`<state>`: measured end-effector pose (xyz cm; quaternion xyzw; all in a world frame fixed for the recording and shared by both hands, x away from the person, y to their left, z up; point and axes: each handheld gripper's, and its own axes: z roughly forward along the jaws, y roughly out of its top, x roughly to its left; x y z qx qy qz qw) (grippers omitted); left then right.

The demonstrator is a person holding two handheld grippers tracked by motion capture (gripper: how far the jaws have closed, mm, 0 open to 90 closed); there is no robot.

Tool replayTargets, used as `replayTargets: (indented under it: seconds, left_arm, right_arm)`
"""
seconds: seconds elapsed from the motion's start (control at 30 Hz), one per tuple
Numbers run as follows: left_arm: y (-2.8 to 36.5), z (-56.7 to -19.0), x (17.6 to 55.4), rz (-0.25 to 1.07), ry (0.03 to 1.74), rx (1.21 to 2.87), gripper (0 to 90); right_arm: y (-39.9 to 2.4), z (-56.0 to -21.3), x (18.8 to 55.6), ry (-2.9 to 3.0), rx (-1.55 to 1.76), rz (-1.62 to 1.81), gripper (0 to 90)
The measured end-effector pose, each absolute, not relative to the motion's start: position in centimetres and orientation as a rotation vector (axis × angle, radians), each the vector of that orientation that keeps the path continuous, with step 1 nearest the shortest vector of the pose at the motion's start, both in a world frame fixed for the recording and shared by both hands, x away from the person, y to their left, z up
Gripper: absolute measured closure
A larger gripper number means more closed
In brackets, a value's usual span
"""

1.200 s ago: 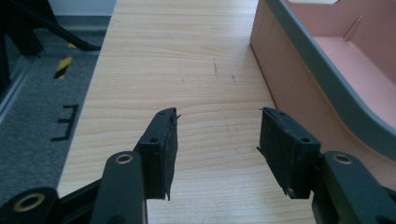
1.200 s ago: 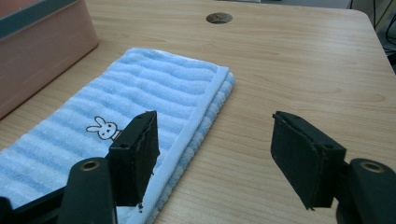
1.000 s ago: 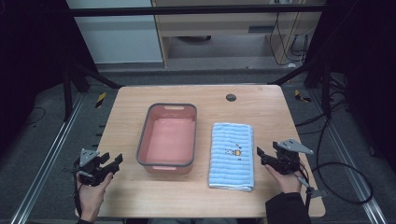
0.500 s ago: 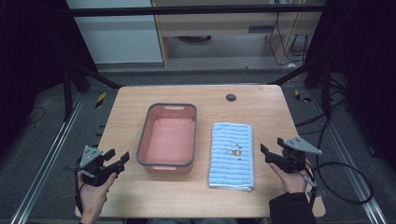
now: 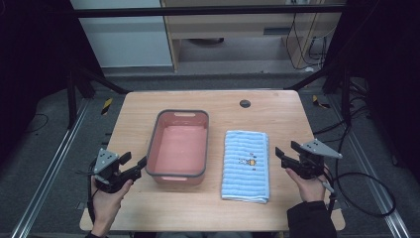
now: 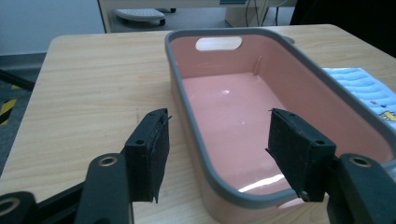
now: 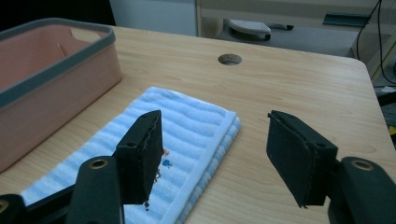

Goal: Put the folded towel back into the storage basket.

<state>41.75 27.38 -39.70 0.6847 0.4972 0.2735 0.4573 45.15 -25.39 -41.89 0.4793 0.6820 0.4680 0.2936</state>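
Folded blue striped towel (image 5: 246,165) lies flat on the table (image 5: 277,106), long axis running 12 to 6 o'clock in the high view, just right of the pink bin (image 5: 179,144), close but apart. Right gripper (image 5: 288,154) sits at the towel's 3 o'clock, just off its right edge, jaws pointing at it; it is clearly the nearer one. In the right gripper view the towel's long edge sits between and below the jaws. Right jaws have just been closing a bit but are wide apart, released, nothing pressed. Left gripper (image 5: 134,164) at the bin's 8 o'clock, jaws have just been opening, spread wide; one bin wall sits between them in the left gripper view, not pinched. Likely next: right gripper takes the towel's near edge.
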Motion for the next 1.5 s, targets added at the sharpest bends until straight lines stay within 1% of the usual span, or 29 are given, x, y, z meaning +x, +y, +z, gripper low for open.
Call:
replayTargets:
  seconds: [0.2,0.57,0.7,0.73,0.77,0.83,1.03,1.33,1.5]
  left_arm:
    - [26.3,-38.4,41.9,0.679,1.188,1.664,37.8]
    - [23.7,-37.6,42.2,0.672,1.121,1.686,38.0]
    - [23.0,-37.4,42.3,0.662,1.107,1.686,38.1]
    - [22.7,-37.3,42.3,0.660,1.100,1.689,38.2]
    - [22.4,-37.2,42.4,0.657,1.092,1.693,38.2]
    - [21.5,-37.1,42.4,0.650,1.072,1.701,38.3]
    - [19.7,-37.1,42.5,0.629,1.044,1.716,39.0]
    - [16.9,-36.9,42.6,0.602,0.991,1.739,39.6]
    - [15.6,-36.9,42.6,0.603,0.968,1.757,40.0]
  right_arm:
    - [-25.3,-40.8,45.5,1.799,1.262,1.263,36.0]
    - [-24.5,-39.2,46.0,1.796,1.233,1.273,36.2]
    - [-24.4,-38.8,46.1,1.796,1.227,1.283,38.9]
    - [-24.2,-38.6,46.3,1.802,1.225,1.282,41.5]
    - [-24.2,-38.6,46.3,1.802,1.225,1.282,41.5]
    - [-24.0,-38.4,46.4,1.809,1.218,1.282,44.3]
    - [-23.6,-38.0,47.0,1.823,1.211,1.271,48.2]
    - [-23.4,-37.7,47.6,1.834,1.218,1.262,53.5]
    - [-23.5,-37.7,47.9,1.834,1.222,1.260,54.6]
